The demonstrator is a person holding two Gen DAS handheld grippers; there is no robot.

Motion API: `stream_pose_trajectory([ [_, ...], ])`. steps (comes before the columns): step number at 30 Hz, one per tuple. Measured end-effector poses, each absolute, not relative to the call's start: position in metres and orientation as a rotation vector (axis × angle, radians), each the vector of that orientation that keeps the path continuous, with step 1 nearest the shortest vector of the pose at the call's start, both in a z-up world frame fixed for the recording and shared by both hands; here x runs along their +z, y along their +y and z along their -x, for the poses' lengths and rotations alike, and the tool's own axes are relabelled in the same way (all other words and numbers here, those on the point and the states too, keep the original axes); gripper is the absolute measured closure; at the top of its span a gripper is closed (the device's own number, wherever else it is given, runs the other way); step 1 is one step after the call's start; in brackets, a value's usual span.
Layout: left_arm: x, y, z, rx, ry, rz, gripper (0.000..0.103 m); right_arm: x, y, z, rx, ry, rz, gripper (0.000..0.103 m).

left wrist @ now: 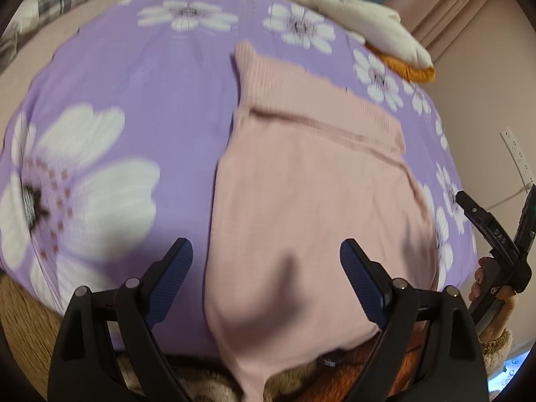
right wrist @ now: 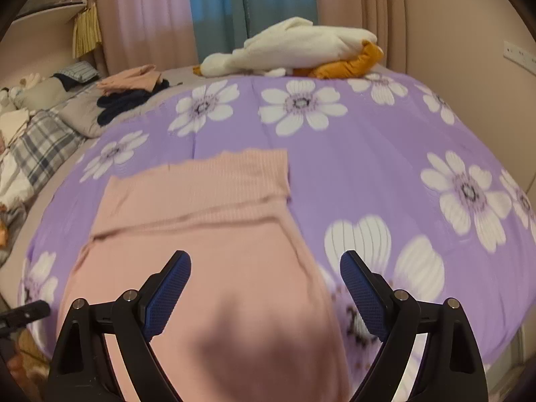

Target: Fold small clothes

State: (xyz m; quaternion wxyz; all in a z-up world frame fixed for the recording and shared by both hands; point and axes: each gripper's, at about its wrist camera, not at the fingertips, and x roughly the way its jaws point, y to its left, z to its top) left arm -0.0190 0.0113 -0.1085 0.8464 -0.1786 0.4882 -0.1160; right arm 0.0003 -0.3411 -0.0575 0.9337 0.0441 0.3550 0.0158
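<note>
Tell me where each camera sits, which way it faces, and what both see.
Left wrist: on the left gripper, looking across the bed at the pink garment; open fingers show, plus the right gripper.
Right wrist: on the right gripper, facing the curtains; open fingers show.
Shared: pink garment, purple floral cover, white plush.

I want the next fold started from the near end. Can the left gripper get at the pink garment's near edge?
Probably yes: the left gripper is open over the pink garment, with nothing between them.

Black claws [left wrist: 266, 269], ribbed blue pads [right wrist: 360, 294]
</note>
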Motion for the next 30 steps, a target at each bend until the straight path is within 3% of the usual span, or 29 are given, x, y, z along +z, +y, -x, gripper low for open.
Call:
stream_pose_trajectory([
  [14, -0.140, 0.007, 0.060, -0.269, 1.110, 0.426, 0.015, -0.115, -0.388, 0.076, 0.051, 0.880, -0.277, 0.013],
  [15, -0.141, 0.005, 0.062, -0.265, 1.114, 0.423, 0.015, -0.120, -0.390, 0.080, 0.047, 0.897, -0.291, 0.015],
  [17, -0.144, 0.001, 0.068, -0.268, 1.126, 0.411, 0.017, -0.129, -0.391, 0.088, 0.059, 0.927, -0.304, 0.029],
  [19, -0.149, -0.003, 0.072, -0.276, 1.152, 0.407, 0.020, -0.137, -0.391, 0.093, 0.059, 0.951, -0.307, 0.031],
  [21, -0.159, -0.003, 0.074, -0.295, 1.193, 0.447, 0.027, -0.143, -0.390, 0.098, 0.061, 0.972, -0.309, 0.036],
  [24, -0.178, -0.004, 0.075, -0.297, 1.278, 0.491, 0.054, -0.152, -0.389, 0.102, 0.086, 1.003, -0.332, 0.045],
  [26, -0.181, -0.010, 0.074, -0.301, 1.297, 0.463, 0.076, -0.157, -0.388, 0.102, 0.102, 1.023, -0.343, 0.061],
  [27, -0.177, -0.014, 0.074, -0.305, 1.291, 0.441, 0.080, -0.159, -0.387, 0.102, 0.108, 1.034, -0.344, 0.067],
  [29, -0.168, -0.020, 0.076, -0.310, 1.267, 0.394, 0.094, -0.158, -0.386, 0.103, 0.108, 1.039, -0.335, 0.087],
  [30, -0.164, -0.022, 0.078, -0.307, 1.255, 0.379, 0.094, -0.155, -0.385, 0.104, 0.107, 1.033, -0.335, 0.092],
])
